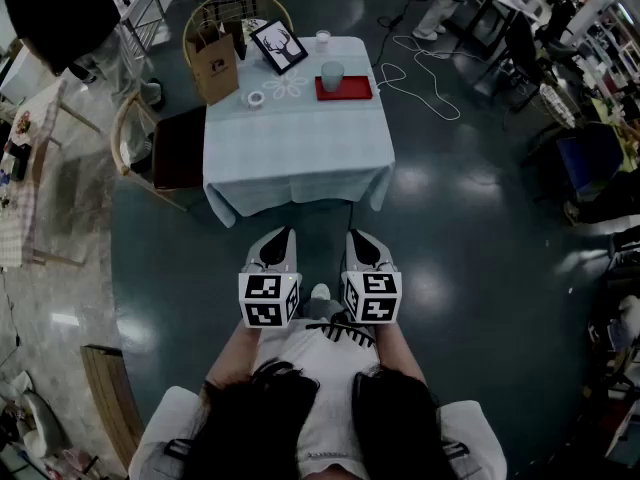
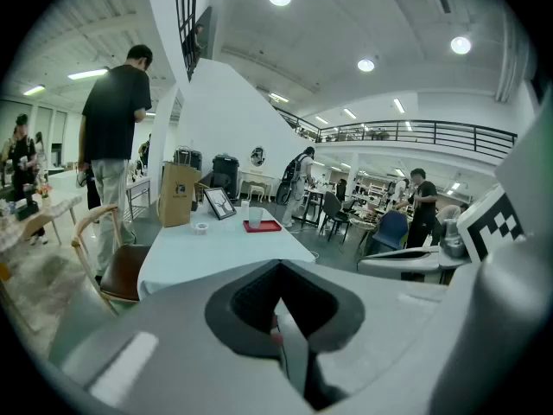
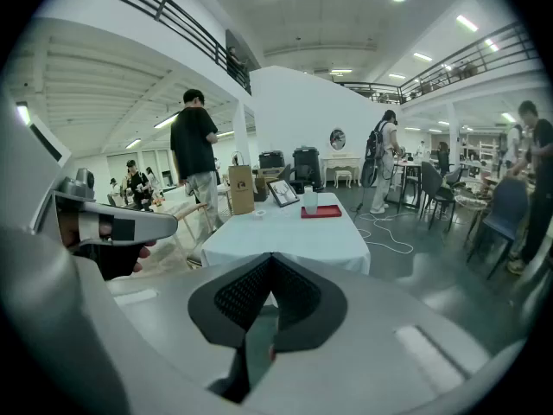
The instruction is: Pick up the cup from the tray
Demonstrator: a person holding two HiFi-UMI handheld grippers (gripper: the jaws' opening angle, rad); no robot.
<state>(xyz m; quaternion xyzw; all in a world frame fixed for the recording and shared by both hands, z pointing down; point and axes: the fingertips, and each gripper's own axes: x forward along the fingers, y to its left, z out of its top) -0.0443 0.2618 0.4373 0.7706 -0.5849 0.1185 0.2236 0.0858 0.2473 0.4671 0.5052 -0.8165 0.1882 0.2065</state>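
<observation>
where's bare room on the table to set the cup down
The near half of the table is bare cloth, from the tape roll and red tray to the front edge. The far end is crowded: paper bag, picture frame, small glass, cup on the tray.

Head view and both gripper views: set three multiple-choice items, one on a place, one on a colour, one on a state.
1. The cup stands: A on the tray; B beside the tray; C in a claw.
2. The tray is: A blue; B red; C green.
3. The left claw is: A wide open; B shut on the cup; C shut, holding nothing.
Answers: 1 A, the head view shows the cup at the tray's left end; 2 B, it shows red in every view; 3 C, its jaws meet with nothing between them.
</observation>
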